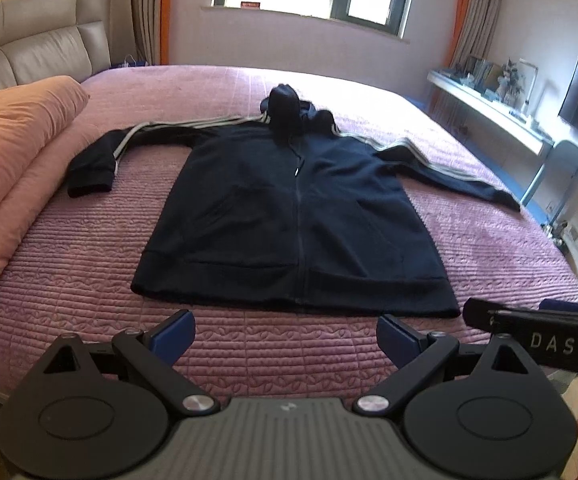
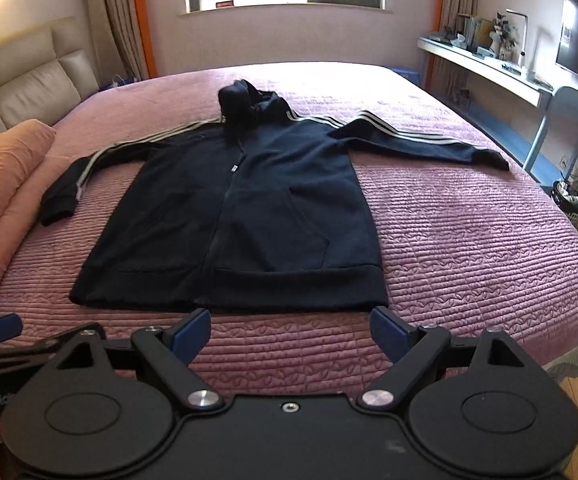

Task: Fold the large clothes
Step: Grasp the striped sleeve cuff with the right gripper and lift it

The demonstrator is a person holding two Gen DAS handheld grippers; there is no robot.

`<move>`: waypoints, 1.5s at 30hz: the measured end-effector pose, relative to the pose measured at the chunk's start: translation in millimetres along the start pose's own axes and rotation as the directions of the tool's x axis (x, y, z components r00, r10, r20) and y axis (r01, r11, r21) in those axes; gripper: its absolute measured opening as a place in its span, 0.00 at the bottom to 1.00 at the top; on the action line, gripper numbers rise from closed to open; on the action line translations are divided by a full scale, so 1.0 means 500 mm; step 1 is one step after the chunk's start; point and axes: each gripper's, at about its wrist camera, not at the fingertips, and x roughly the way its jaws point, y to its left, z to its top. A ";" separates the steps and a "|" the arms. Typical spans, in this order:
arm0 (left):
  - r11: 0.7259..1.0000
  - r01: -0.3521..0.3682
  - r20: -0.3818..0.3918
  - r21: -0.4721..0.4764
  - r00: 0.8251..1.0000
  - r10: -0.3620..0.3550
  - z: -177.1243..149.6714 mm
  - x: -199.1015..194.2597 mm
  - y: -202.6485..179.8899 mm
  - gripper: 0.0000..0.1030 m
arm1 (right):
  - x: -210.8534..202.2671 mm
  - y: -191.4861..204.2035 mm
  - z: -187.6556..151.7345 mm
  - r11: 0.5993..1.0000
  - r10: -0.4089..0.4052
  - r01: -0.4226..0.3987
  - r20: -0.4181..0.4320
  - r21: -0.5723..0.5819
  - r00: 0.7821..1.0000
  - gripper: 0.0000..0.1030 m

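Both tools, left tool (image 1: 285, 334) and right tool (image 2: 291, 330), hover spread before the flat hoodie (image 1: 289, 216).

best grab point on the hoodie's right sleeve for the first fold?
Take the right sleeve at its cuff, coming in from the bed's right side. It lies flat and fully outstretched, the cuff free at the far end, so the right tool, now open and empty, can probably pinch it and sweep it across the hoodie.

Got a dark navy zip-up hoodie (image 1: 297, 216) laid out flat, front side up, on the bed. It's zipped shut, hood bunched at the top, and both striped sleeves are spread out sideways, the left cuff bent down.
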 end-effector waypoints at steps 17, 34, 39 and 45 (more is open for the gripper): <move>0.998 0.005 0.068 0.069 0.998 -0.010 0.192 0.491 -0.047 0.95 | 0.505 -0.307 0.172 0.923 -0.241 0.206 0.073 0.325 0.968 0.99; 0.998 -0.005 -0.064 -0.067 0.998 0.001 0.435 0.735 -0.129 0.96 | 0.810 -0.883 0.479 0.765 -0.297 0.237 0.002 0.599 0.955 0.97; 0.995 -0.043 -0.139 -0.088 0.990 0.030 0.460 0.781 -0.161 0.96 | 0.900 -1.030 0.476 0.595 -0.191 0.157 -0.051 0.788 0.980 0.91; 0.994 -0.056 -0.194 -0.090 0.980 0.038 0.490 0.841 -0.191 0.96 | 0.947 -1.037 0.513 0.574 -0.232 0.175 -0.045 0.800 0.972 0.64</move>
